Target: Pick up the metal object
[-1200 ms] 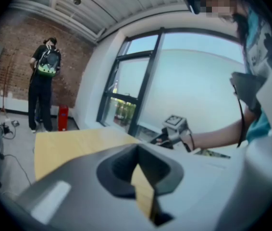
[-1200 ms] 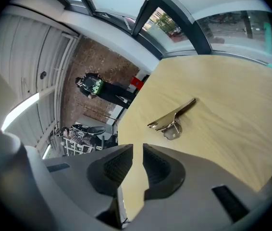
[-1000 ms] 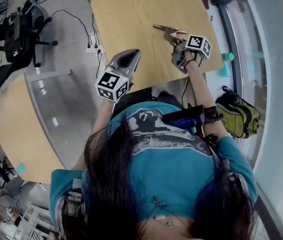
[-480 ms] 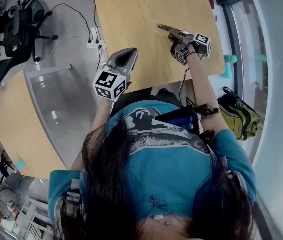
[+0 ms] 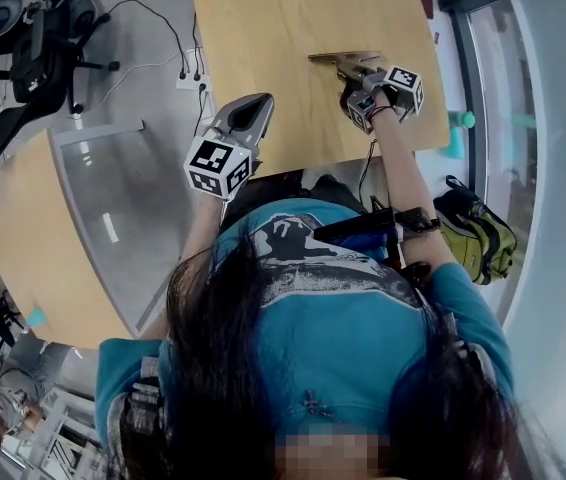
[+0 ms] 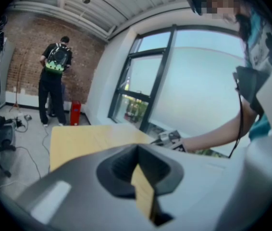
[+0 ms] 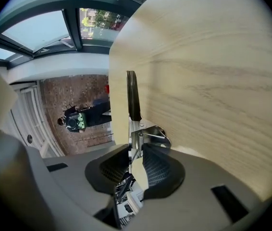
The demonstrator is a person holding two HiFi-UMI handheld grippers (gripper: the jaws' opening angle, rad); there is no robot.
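The metal object (image 5: 338, 58), a hinged steel tool with a spring and a black handle (image 7: 134, 100), lies on the light wooden table (image 5: 263, 38) near its right side. My right gripper (image 5: 355, 76) reaches it from the near side. Its jaws are closing with the tool's steel end between them (image 7: 137, 165). The steel lies along the left pad, and a gap still shows at the right pad. My left gripper (image 5: 251, 103) hangs over the table's near edge, away from the tool. A narrow gap with nothing in it shows between its jaws (image 6: 143, 186).
A second wooden table (image 5: 23, 248) stands at the left across a strip of grey floor. A power strip with cables (image 5: 191, 80) lies beyond the table's left edge. A green backpack (image 5: 478, 230) sits on the floor at right by the window. A person (image 6: 54, 81) stands far off.
My right gripper moved forward onto the metal tool, so the tool's end now sits between its jaws, which have narrowed. The left gripper has barely moved.
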